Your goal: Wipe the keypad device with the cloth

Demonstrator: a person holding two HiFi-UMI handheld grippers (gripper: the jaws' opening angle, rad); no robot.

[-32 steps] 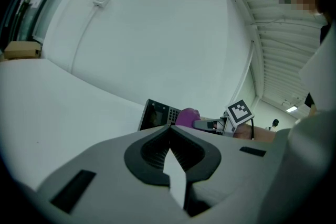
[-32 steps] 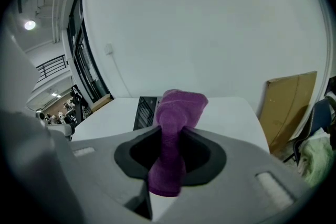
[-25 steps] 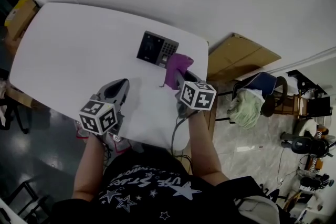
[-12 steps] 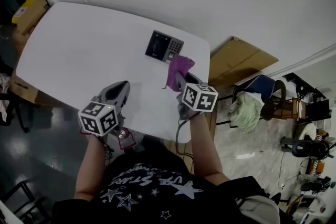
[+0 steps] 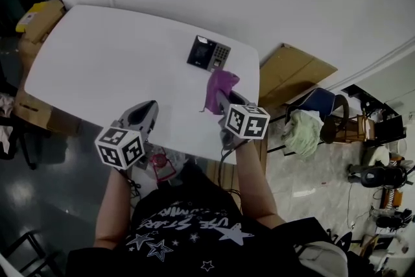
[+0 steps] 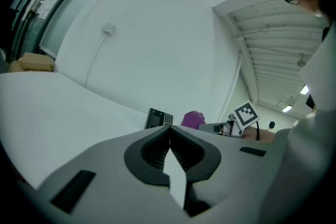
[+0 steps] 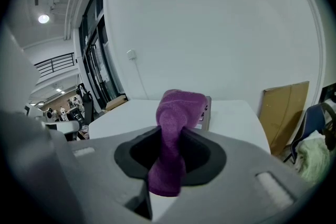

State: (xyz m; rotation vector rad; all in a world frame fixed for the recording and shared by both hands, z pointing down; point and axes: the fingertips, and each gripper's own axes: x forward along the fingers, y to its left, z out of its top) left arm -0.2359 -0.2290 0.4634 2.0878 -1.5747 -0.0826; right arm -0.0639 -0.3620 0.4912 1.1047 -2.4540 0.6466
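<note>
Right gripper view shows the right gripper [image 7: 169,152] with its fingers clamped on a purple cloth [image 7: 176,118], which bunches upward in front of the keypad device [image 7: 207,113]. In the head view that device lies flat near the far right corner of the white bench [image 5: 97,55], just beyond the cloth. The left gripper [image 6: 169,136] is held over the bench's near edge, its fingers pressed together with nothing between them.

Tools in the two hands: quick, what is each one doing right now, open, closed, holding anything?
Left tool: closed, nothing in it.
Right tool: closed on the purple cloth.
</note>
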